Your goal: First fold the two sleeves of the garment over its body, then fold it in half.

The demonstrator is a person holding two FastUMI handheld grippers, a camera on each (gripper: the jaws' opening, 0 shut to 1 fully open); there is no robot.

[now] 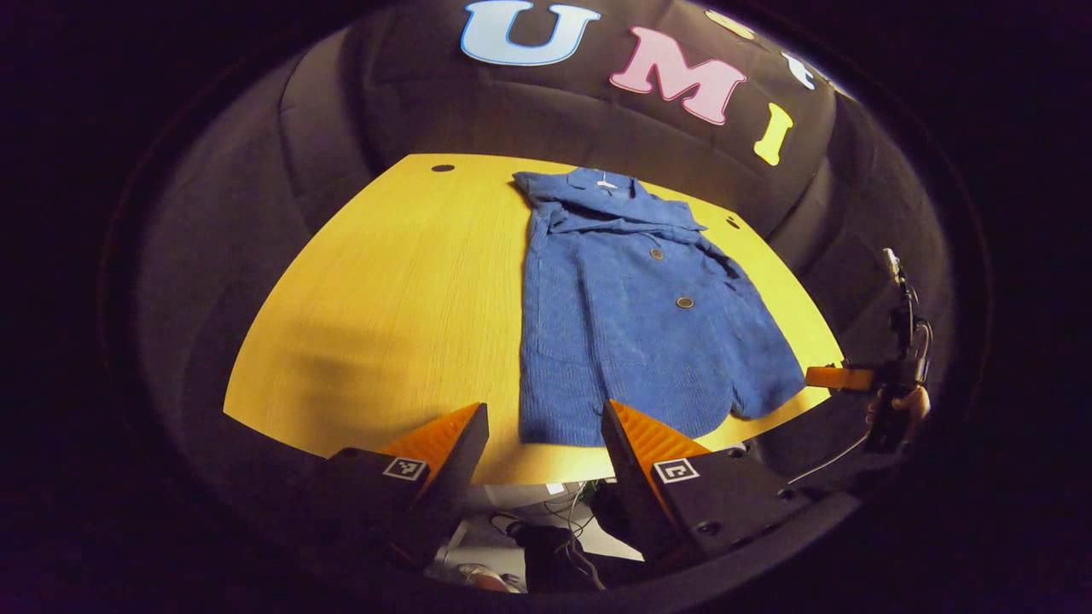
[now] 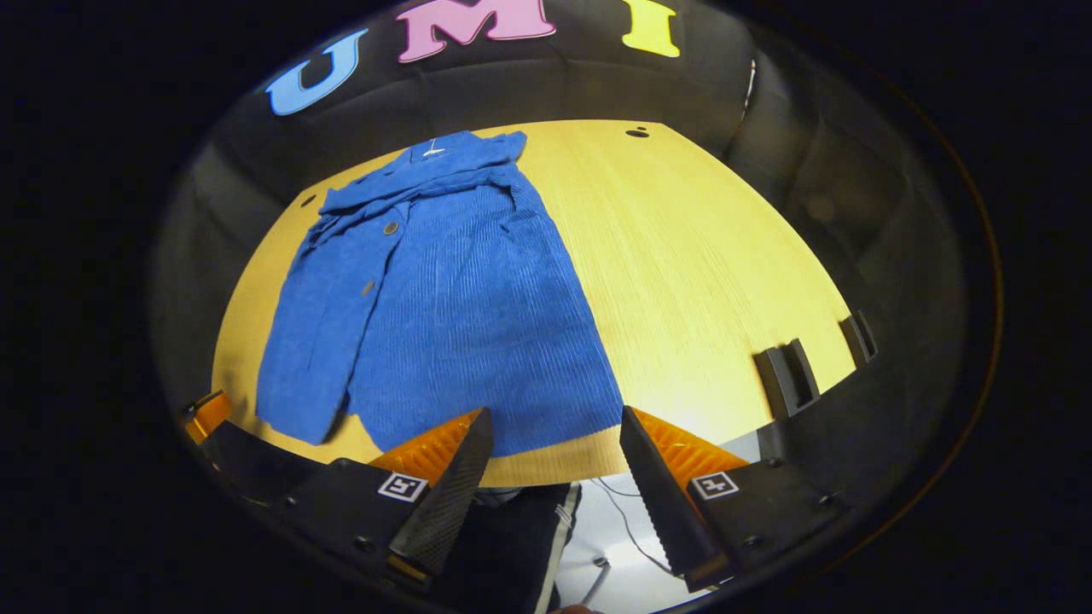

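Both the left tongs (image 1: 546, 439) and the right tongs (image 2: 554, 443) hang spread wide, gripping nothing.

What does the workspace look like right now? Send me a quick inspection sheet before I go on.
Surface: yellow wooden table, a small round hole near each far corner.
Job's things: blue jacket lies flat, collar to the far side, hem by the near edge; sleeves look already folded over the body, the fold in half not yet done.
Clutter: two dark brackets at the table's edge in the right gripper view.
Grippers: left gripper open, empty, at the hem; right gripper open, empty, at the hem.
Cables: loose cables on the floor under the near edge.
Surroundings: black cloth wall behind the table.
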